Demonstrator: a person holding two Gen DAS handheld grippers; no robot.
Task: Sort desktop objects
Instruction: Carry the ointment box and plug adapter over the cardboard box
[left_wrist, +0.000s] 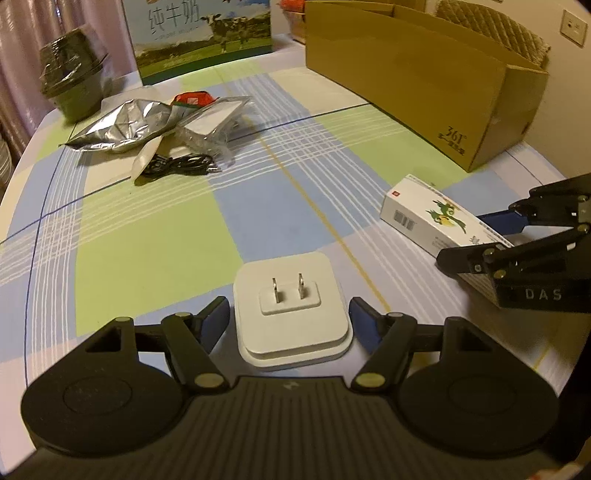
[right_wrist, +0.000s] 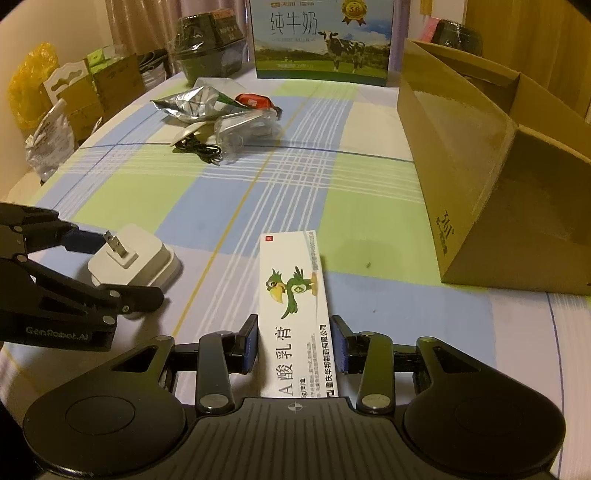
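White charger (left_wrist: 291, 310) lying prongs-up on checked tablecloth (left_wrist: 155, 236), sitting between spread pads of left gripper (left_wrist: 290, 315), untouched; right gripper (right_wrist: 293, 345) straddling ointment box (right_wrist: 295, 306), long axis running along fingers, pads flanking without clear contact

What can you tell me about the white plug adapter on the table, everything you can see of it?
The white plug adapter is a square, rounded-corner block of matte plastic, stepped in two layers. It lies flat on the checked tablecloth with two flat metal prongs pointing up from a raised centre pad. It sits between the fingers of the left gripper, small gaps showing on both sides, so nothing seems to press it.
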